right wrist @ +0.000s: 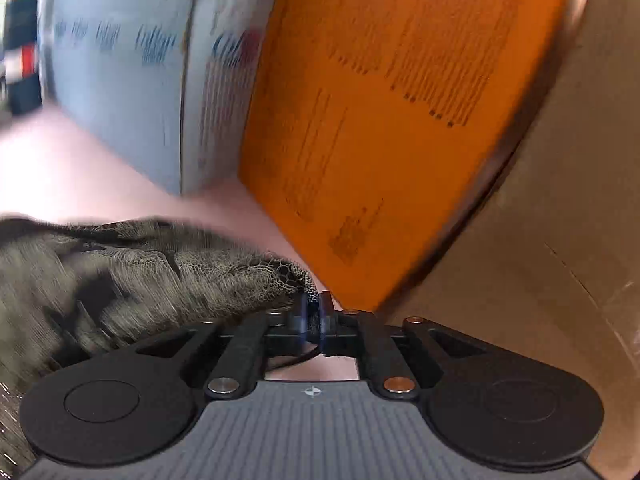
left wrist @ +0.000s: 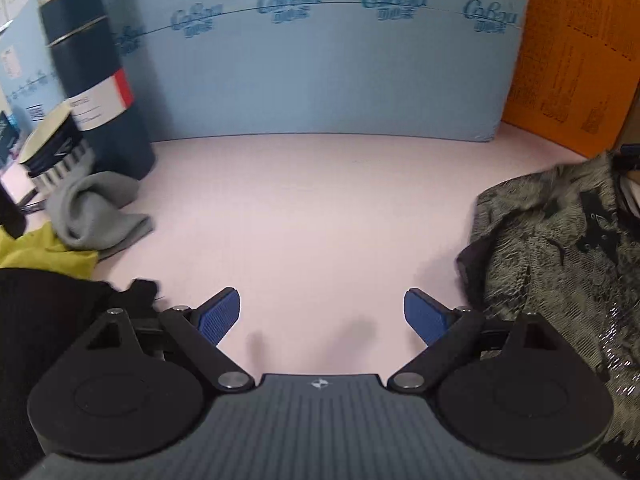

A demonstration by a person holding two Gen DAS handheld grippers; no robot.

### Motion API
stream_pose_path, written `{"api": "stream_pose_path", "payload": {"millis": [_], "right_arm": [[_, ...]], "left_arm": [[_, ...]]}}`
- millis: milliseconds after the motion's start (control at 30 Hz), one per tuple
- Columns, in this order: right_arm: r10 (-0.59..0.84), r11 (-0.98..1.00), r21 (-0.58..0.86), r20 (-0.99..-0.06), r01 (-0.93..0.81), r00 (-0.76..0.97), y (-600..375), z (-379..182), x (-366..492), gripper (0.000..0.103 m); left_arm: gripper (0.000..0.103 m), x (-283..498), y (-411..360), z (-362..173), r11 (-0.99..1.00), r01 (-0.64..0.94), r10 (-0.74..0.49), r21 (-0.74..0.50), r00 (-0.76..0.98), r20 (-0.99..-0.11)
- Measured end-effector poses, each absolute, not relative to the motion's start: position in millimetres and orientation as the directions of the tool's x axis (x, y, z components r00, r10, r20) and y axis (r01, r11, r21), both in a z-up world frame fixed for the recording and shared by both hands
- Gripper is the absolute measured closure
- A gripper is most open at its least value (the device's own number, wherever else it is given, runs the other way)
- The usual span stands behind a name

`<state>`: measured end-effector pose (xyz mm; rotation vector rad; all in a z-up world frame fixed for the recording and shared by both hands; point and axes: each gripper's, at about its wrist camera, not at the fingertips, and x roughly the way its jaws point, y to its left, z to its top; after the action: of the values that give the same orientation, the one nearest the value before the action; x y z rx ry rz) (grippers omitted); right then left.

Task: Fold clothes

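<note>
A dark olive patterned lace garment [left wrist: 560,264] lies bunched at the right of the pink table [left wrist: 312,216]. My left gripper [left wrist: 322,314] is open and empty, low over the bare table, with the garment to its right. My right gripper [right wrist: 314,316] is shut on an edge of the same garment [right wrist: 140,276], which trails off to the left in the blurred right wrist view.
A grey cloth [left wrist: 96,216], a yellow cloth [left wrist: 48,252] and a black cloth [left wrist: 44,320] lie at the left. A dark cylinder [left wrist: 96,80] stands at the back left. A blue panel [left wrist: 320,72] and an orange box [right wrist: 384,120] wall the back; a cardboard box [right wrist: 552,240] stands right.
</note>
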<state>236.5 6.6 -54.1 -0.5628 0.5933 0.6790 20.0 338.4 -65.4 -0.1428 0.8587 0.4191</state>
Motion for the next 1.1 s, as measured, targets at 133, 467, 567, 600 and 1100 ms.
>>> {"api": "stream_pose_path", "payload": {"millis": [133, 467, 567, 600, 1100], "right_arm": [[0.406, 0.698, -0.273, -0.610, -0.662, 0.680, -13.4, -49.6, 215.2, 0.057], [0.733, 0.423, 0.112, -0.625, -0.899, 0.267, -46.0, -50.6, 43.2, 0.023], [0.741, 0.372, 0.232, -0.657, -0.899, 0.137, -48.8, -66.5, 7.3, 0.023], [0.723, 0.366, 0.241, -0.681, -0.899, 0.112, -49.4, -70.6, -2.9, 0.023], [0.525, 0.619, 0.074, -0.779, -0.782, 0.342, -109.4, -79.8, -33.6, 0.021]], "left_arm": [[0.015, 41.2, 328.2, -73.2, 0.927, -0.375, 0.243, 0.006, 0.588, -0.772], [0.015, 56.4, 310.9, -71.8, 0.947, -0.314, 0.156, -0.065, 0.629, -0.762], [0.015, 55.5, 306.6, -68.9, 0.951, -0.298, 0.137, -0.076, 0.631, -0.764], [0.015, 53.9, 304.9, -66.8, 0.954, -0.290, 0.134, -0.073, 0.635, -0.761], [0.037, 56.6, 301.9, -76.6, 0.932, -0.347, 0.154, -0.104, 0.640, -0.752]]}}
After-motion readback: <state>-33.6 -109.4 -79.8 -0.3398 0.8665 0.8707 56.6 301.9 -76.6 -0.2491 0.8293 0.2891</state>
